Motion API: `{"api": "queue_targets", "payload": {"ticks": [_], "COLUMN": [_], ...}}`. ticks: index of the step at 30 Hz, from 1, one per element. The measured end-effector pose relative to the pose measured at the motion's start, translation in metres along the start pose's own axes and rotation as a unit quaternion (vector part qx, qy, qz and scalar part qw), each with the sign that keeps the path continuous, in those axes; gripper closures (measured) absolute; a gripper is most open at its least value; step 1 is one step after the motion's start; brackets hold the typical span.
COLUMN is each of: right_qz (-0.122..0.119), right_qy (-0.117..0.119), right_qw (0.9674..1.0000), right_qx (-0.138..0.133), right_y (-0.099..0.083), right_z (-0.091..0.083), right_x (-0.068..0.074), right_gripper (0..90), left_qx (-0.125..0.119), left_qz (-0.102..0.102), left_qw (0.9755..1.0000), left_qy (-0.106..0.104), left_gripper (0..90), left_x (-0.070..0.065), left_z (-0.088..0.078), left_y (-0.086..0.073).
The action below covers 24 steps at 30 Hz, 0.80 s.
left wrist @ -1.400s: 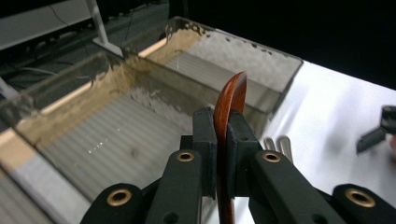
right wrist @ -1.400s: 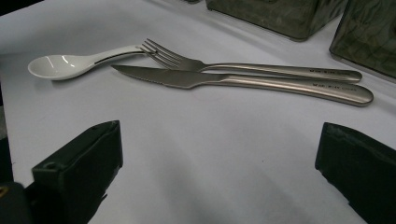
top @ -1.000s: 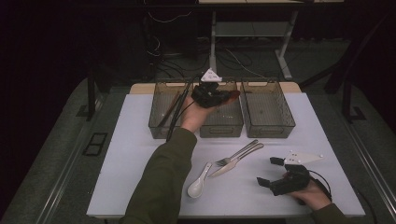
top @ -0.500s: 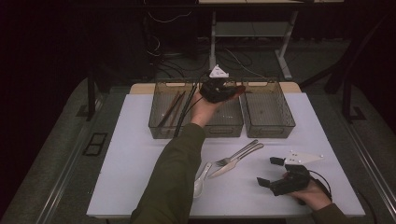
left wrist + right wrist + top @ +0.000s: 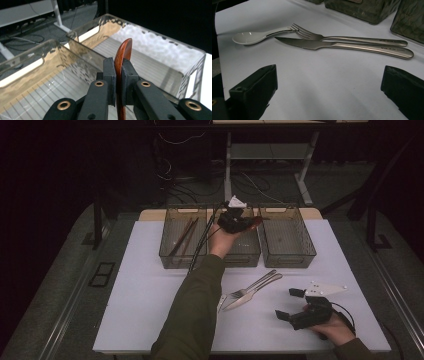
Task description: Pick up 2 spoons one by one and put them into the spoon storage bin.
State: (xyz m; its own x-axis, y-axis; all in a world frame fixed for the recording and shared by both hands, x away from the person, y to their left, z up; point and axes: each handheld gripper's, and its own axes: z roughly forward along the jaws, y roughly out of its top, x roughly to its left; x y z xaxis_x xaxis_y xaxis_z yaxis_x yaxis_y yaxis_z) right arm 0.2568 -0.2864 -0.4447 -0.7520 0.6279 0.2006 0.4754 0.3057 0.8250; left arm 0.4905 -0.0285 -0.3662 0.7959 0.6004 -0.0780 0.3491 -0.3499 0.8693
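Wooden spoon (image 5: 124,53) clamped edge-on in left hand-held gripper (image 5: 119,75), over bins (image 5: 160,50)

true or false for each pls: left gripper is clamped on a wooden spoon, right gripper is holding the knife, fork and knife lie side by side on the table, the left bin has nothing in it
1. The left gripper is clamped on a wooden spoon. True.
2. The right gripper is holding the knife. False: its jaws stand open over bare table, apart from the knife.
3. The fork and knife lie side by side on the table. True.
4. The left bin has nothing in it. False: brown chopsticks lie in it.
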Motion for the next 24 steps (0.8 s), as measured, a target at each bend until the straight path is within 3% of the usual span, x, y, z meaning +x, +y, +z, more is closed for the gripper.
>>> {"api": "queue_targets", "payload": {"ticks": [6, 8, 10, 12, 13, 16, 24], "right_qz": [0.0, 0.001, -0.001, -0.001, -0.001, -0.002, -0.001], "right_qy": [0.0, 0.0, 0.0, 0.001, 0.001, 0.001, 0.001], "right_qw": [1.0, 1.0, 1.0, 1.0, 1.0, 1.0, 1.0], "right_qx": [0.001, 0.001, 0.0, 0.0, 0.0, 0.0, 0.002], "right_y": [0.0, 0.0, 0.0, 0.0, 0.0, 0.0, 0.0], "right_z": [0.0, 0.0, 0.0, 0.0, 0.0, 0.0, 0.0], "right_x": [0.0, 0.001, 0.001, 0.001, 0.001, 0.001, 0.001], "right_gripper": [0.5, 0.5, 0.5, 0.5, 0.5, 0.5, 0.5], "left_qx": [0.028, 0.031, 0.051, 0.051, 0.059, 0.056, 0.057], "left_qz": [-0.009, -0.023, -0.023, -0.034, -0.026, -0.028, -0.014], "left_qw": [0.9994, 0.9991, 0.9982, 0.9978, 0.9976, 0.9976, 0.9982], "left_qy": [0.015, 0.016, 0.021, 0.025, 0.025, 0.03, 0.015], "left_gripper": [83.1, 82.8, 79.2, 74.8, 74.1, 68.8, 52.5], "left_x": [0.003, 0.004, 0.006, 0.007, 0.008, 0.006, -0.001], "left_z": [0.006, 0.009, 0.01, 0.012, 0.011, 0.011, 0.003], "left_y": [-0.005, -0.008, -0.009, -0.011, -0.012, -0.012, -0.008]}}
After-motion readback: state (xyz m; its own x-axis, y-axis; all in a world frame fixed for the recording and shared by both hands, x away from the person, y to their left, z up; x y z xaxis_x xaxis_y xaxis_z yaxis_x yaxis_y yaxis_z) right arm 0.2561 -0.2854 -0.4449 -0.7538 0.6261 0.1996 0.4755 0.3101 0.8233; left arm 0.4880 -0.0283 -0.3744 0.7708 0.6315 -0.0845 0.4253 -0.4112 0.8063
